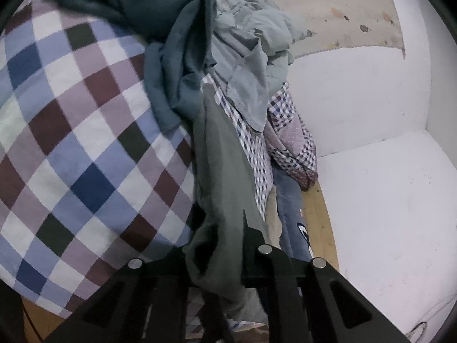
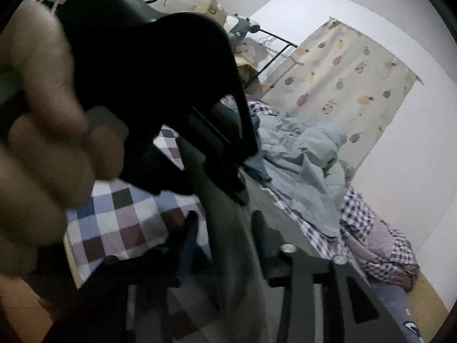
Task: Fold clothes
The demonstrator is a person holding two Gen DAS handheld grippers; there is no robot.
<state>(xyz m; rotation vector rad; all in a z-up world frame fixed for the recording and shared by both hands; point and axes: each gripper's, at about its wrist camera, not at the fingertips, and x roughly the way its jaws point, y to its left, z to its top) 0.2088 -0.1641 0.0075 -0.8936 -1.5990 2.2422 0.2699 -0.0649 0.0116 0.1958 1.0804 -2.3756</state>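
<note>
Grey-green garment (image 1: 220,171) hangs in front of both cameras, above the bed with the checkered sheet (image 1: 74,131). In the left wrist view the left gripper (image 1: 220,243) has its black fingers (image 1: 252,245) together on a bunched fold of this cloth, and the rest of the fabric runs upward from them toward a pile of clothes. In the right wrist view the same garment passes between the fingers (image 2: 258,228) of the right gripper (image 2: 225,225) – they look closed on it, though the picture is blurred there. Higher in that view a hand (image 2: 42,114) grips the black handle of the left gripper, very close to the lens.

The pile lies on the bed behind the garment: a dark teal piece (image 1: 177,65), a pale blue-grey piece (image 1: 251,65) and small-checked fabric (image 1: 285,131) under them. A white wall (image 1: 371,114) is beside the bed, and a curtain with pineapple print (image 2: 351,77) hangs on it.
</note>
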